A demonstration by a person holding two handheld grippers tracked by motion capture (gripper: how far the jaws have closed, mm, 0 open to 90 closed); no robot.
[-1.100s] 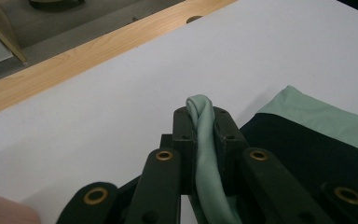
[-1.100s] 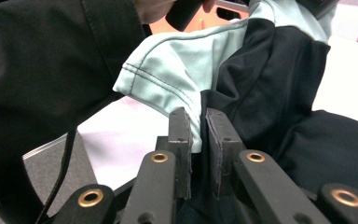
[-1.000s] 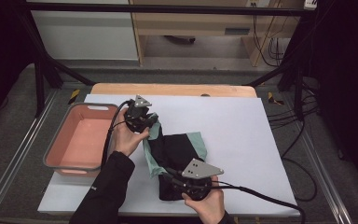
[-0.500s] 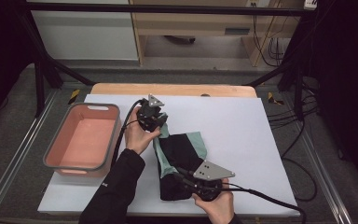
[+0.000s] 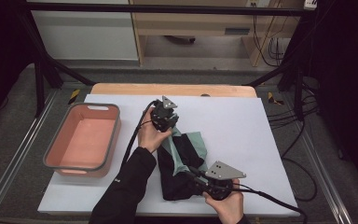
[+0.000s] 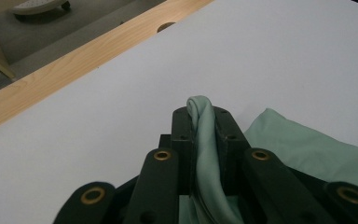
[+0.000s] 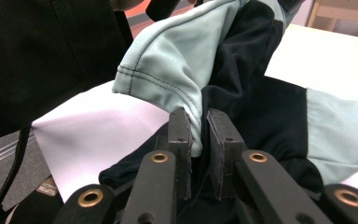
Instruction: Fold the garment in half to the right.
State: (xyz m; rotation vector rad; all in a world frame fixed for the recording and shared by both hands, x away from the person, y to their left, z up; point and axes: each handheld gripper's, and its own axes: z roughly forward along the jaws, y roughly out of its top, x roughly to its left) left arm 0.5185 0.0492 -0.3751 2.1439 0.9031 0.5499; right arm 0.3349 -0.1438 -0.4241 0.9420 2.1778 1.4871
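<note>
White table sheet (image 5: 242,126); crumpled black-and-mint garment (image 5: 182,163) pinched by left gripper (image 6: 204,122) and right gripper (image 7: 199,122).

A black long sleeve (image 5: 126,186) with a small white mark was worn on the left arm, while black jaws with brass-ringed screws, grey three-cornered plates at twelve o'clock and trailing black cables were borne by the left gripper (image 5: 164,122) and the right gripper (image 5: 196,176).
</note>
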